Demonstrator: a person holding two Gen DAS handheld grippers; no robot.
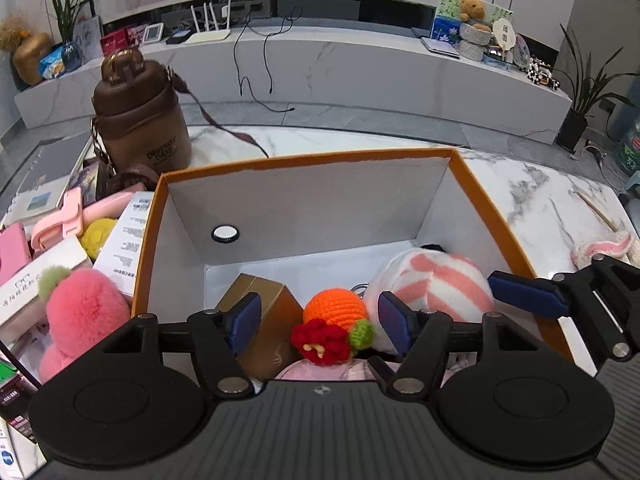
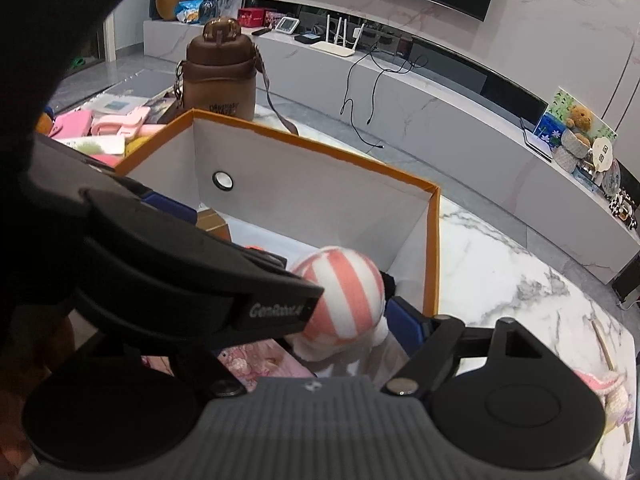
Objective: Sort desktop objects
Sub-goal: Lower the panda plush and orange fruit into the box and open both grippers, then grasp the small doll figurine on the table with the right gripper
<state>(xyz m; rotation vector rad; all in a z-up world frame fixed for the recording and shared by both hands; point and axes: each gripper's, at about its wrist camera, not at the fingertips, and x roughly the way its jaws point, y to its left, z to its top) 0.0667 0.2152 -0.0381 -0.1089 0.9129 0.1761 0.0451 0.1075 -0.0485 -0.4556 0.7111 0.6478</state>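
While both grippers hover over the orange-rimmed box [image 1: 496,204] on the marble table [image 1: 540,196], nothing is pinched in either. Inside the box lie a gold carton [image 1: 276,304], a crocheted orange toy [image 1: 336,308] with a red flower, and a pink-striped plush [image 1: 436,280] toward its right wall. The left gripper [image 1: 320,320] stands wide, its blue pads [image 1: 246,316] clear of the orange toy between them. The right gripper [image 2: 320,320] is spread too, one pad just beside the plush. A brown bottle [image 1: 140,116] stands behind the box's left corner.
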